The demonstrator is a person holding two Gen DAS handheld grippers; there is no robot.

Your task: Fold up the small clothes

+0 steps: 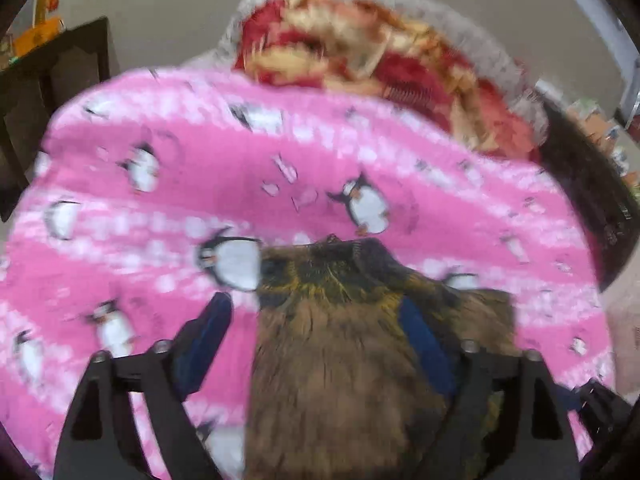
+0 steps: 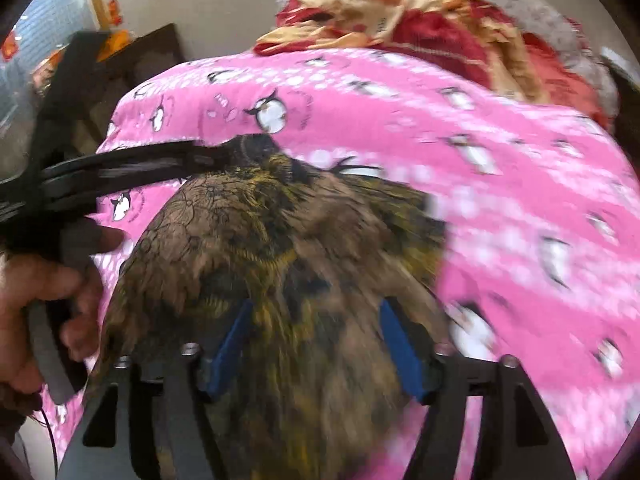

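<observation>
The brown-and-yellow patterned garment (image 1: 340, 360) lies on the pink penguin blanket (image 1: 160, 200), with a red-and-cream cloth (image 1: 360, 48) heaped beyond. The left tool (image 1: 316, 344) stands spread wide, released, one finger clear of the fabric; the right tool (image 2: 316, 344) is also parted over the cloth, gripping nothing. Probably a fold has just been laid: lift both straight off without snagging, then flatten the crease.

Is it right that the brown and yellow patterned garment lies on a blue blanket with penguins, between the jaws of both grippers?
Not quite. The blanket is pink, not blue, as the left wrist view shows. The rest holds: it has penguins, and the brown and yellow patterned garment lies on it, between the jaws of both grippers.
</observation>
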